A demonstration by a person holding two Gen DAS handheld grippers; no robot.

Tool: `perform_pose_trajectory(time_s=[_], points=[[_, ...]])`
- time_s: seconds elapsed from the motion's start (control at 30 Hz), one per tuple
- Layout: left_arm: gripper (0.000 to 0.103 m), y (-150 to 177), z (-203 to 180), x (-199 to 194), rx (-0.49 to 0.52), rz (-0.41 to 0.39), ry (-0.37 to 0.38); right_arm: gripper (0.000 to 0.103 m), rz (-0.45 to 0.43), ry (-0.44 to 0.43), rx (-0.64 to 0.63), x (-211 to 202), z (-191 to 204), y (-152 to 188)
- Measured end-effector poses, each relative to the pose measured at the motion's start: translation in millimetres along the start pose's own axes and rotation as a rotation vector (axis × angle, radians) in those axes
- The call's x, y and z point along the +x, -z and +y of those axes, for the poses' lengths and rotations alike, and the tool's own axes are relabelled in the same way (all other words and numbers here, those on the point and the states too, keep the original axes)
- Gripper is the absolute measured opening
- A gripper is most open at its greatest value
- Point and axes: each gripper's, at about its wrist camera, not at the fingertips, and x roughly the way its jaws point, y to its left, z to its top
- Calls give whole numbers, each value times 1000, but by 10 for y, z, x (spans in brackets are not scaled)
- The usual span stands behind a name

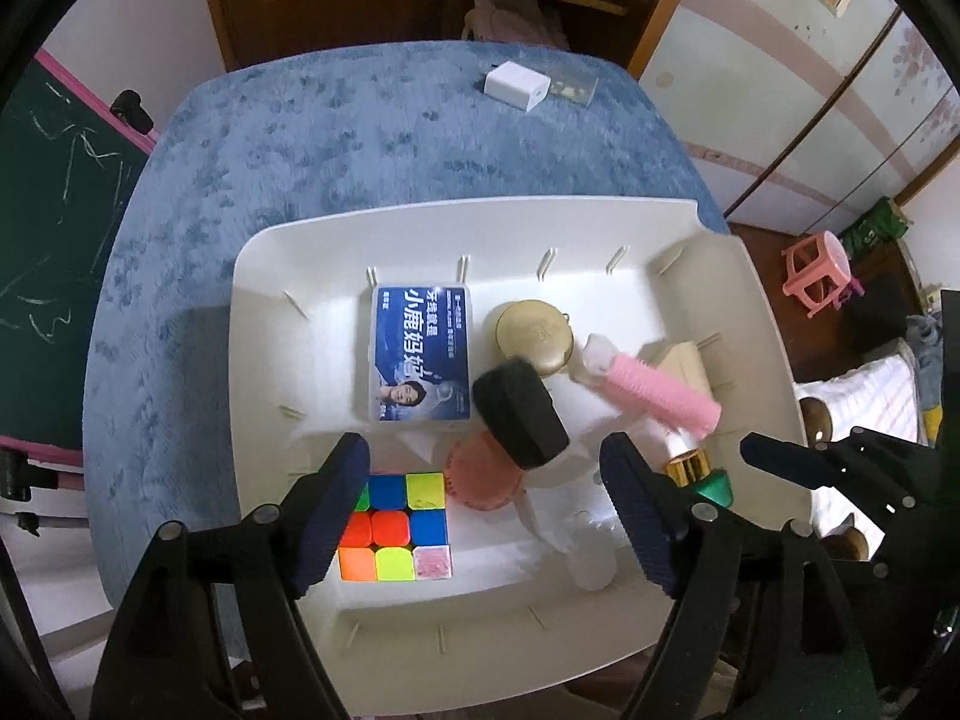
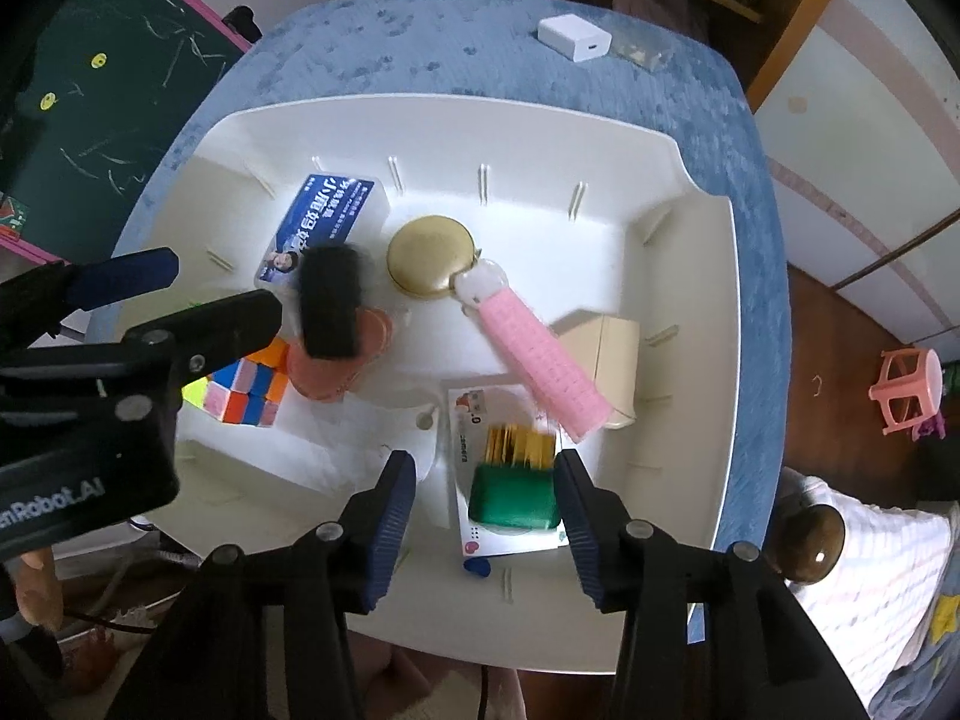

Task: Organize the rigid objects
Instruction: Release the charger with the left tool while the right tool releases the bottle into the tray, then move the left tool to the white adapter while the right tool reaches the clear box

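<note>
A white bin on the blue-covered table holds several items. My left gripper hangs open above the bin's near side. A black block lies tilted on a pink round lid just beyond its fingers, untouched. A colour cube sits by the left finger. My right gripper is open over a green bottle with a gold cap. The bottle lies between the fingers, against the right one, with a gap on the left. It rests on a white printed card.
The bin also holds a blue box, a gold round case, a pink hair roller and a beige box. A white charger and a clear packet lie on the far table. A pink stool stands on the floor.
</note>
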Motion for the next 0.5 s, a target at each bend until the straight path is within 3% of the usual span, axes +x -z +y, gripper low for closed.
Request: perform_pose_trajectory(time_s=[0.5], points=[[82,-200,-36,-199,-30,-67,11,49,-96,-2,16,-266,-207,-147]])
